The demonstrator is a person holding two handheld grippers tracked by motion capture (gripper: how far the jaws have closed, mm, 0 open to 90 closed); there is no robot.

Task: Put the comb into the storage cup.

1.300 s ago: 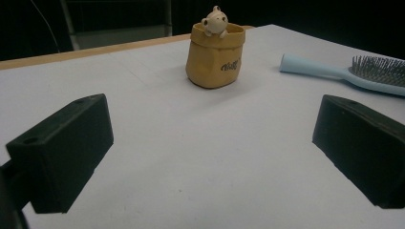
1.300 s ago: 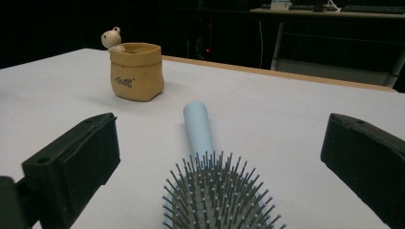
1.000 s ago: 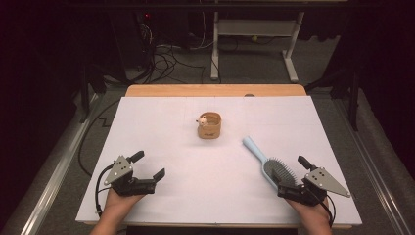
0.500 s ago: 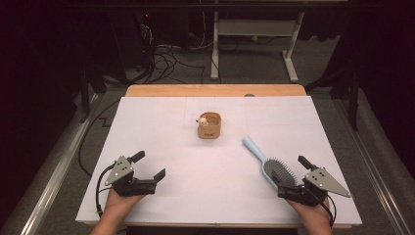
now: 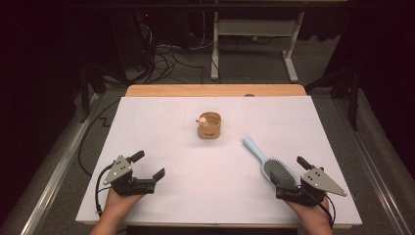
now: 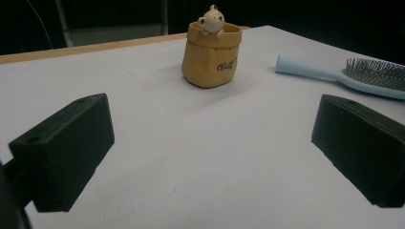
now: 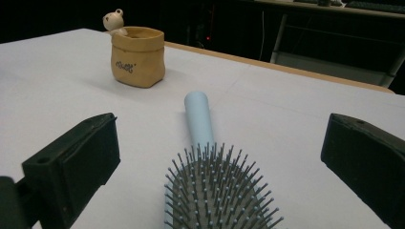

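Right gripper, jaws apart astride the hairbrush head, should, by my judgement, close squarely on its sides; left gripper rests apart, empty.

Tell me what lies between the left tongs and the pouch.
Nothing: in the left gripper view the white table is bare from the open left tongs up to the pouch. The hairbrush lies off to the side.

Brightly lit white table, dark surroundings, soft shadows, slightly soft focus
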